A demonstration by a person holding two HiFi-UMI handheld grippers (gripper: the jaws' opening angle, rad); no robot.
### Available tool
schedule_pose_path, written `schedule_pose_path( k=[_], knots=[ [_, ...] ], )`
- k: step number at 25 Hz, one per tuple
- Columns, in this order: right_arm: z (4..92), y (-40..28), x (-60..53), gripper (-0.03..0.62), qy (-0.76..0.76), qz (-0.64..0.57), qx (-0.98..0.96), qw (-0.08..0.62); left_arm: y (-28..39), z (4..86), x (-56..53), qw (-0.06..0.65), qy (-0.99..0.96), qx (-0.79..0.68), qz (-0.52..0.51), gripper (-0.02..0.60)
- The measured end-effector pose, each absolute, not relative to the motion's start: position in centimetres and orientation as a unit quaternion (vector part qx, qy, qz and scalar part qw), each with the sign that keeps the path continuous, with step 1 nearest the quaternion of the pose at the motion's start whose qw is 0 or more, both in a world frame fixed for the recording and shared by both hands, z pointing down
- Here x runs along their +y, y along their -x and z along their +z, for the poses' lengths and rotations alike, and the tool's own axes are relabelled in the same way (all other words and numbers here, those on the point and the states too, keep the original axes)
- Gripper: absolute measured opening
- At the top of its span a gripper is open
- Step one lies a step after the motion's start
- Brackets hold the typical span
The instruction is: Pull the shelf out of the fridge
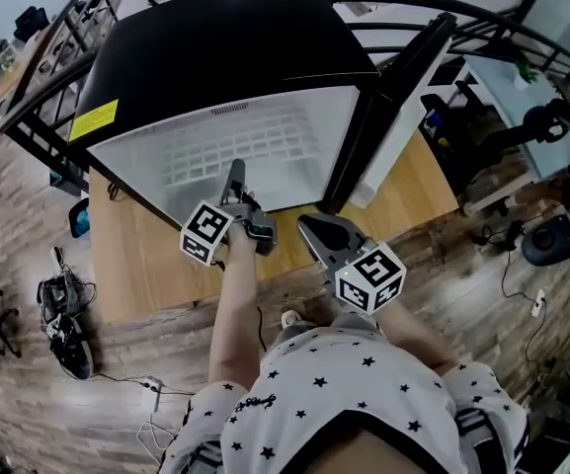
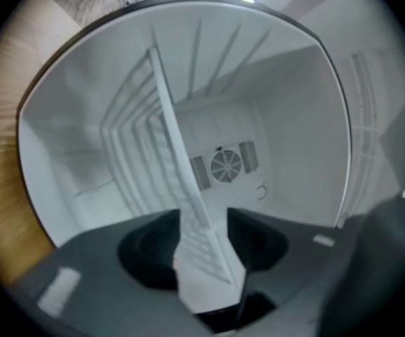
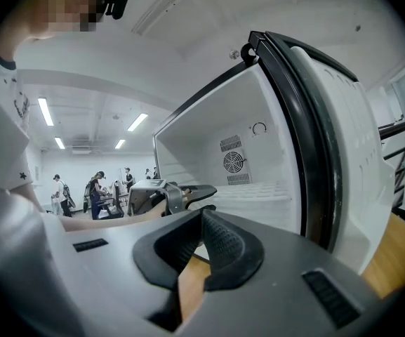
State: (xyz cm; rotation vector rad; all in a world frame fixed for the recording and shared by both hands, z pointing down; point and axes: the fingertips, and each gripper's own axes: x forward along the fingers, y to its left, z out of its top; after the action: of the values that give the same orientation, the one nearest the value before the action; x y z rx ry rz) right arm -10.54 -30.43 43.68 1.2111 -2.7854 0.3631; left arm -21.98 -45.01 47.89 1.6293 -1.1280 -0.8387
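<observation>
One white wire shelf (image 2: 177, 160), edge-on at frame centre inside the black fridge (image 1: 215, 57), sits unpinched between the parted jaws of the left gripper (image 2: 201, 220). Right gripper (image 3: 203, 220): jaws together, empty. Fridge on wooden platform (image 1: 136, 265); plank floor (image 1: 18, 196).

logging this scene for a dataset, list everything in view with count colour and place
fridge: one, black outside, white inside, on the wooden platform
fridge door: one, open, right of the fridge in the head view
wire shelf: one, white, inside the fridge
fan vent: one, grey, fridge's back wall
sticker: one, yellow, on the black casing, left
wooden platform: one, light brown, under the fridge
cables: a tangle, dark, floor at left
left gripper: open, shelf edge between its jaws
right gripper: shut, empty, outside the fridge
</observation>
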Motion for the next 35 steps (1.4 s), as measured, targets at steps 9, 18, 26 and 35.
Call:
schedule_pose_path(
  k=[9,18,26,35],
  knots=[
    [44.2,9.0,-30.4,0.021,-0.426,0.120,-0.896,0.049,22.1,48.3,-49.3,0.491,-0.632,-0.455,-0.390,0.167],
    [44.2,8.6,-30.8,0.021,-0.436,0.123,-0.890,0.055,22.0,48.1,-51.6,0.494,-0.615,-0.457,-0.410,0.064],
    [44.8,9.1,-30.4,0.021,-0.437,0.122,-0.889,0.057,21.8,48.2,-51.1,0.492,-0.626,-0.460,-0.394,0.046],
    [45.3,9.8,-30.0,0.021,-0.430,0.127,-0.892,0.058,21.7,48.2,-50.4,0.503,-0.620,-0.451,-0.398,0.040]
  ],
)
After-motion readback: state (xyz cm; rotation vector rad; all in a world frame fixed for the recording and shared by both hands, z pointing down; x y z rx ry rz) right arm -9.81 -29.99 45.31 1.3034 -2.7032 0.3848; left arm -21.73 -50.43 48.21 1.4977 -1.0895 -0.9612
